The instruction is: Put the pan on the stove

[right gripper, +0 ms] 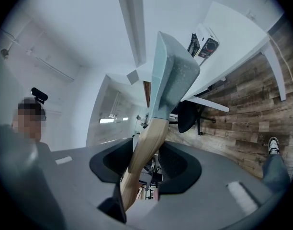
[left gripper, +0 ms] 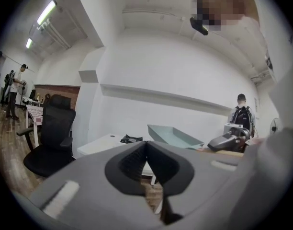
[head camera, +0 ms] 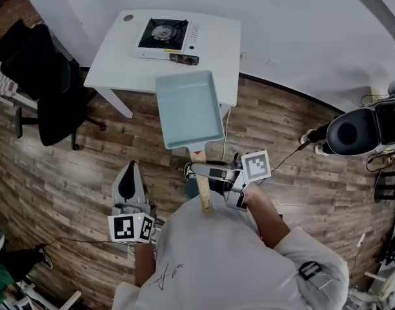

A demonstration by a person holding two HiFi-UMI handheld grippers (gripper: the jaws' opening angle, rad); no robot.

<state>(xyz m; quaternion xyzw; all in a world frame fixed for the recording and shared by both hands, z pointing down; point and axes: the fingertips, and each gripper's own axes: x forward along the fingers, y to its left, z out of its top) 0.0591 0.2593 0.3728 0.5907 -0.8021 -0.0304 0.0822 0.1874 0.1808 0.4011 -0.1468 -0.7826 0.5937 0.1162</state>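
Grips pale-blue pan (head camera: 188, 108) by wooden handle (right gripper: 145, 147) in right claw (right gripper: 145, 164), above floor (head camera: 68, 166) near tabletop (head camera: 217, 50) bearing stove (head camera: 164, 36); left claw (left gripper: 147, 164) closed, empty.

The counter (head camera: 113, 57) stood close to the wall (head camera: 281, 31), its left and near parts bare, and the stove (head camera: 164, 39) took the far middle. The pan (head camera: 188, 108) hung over the counter's near edge, with open air between it and the stove. A black office chair (head camera: 46, 82) crowded the counter's left side. The wooden floor (head camera: 281, 128) on the right lay open up to a black-and-white machine (head camera: 359, 131).
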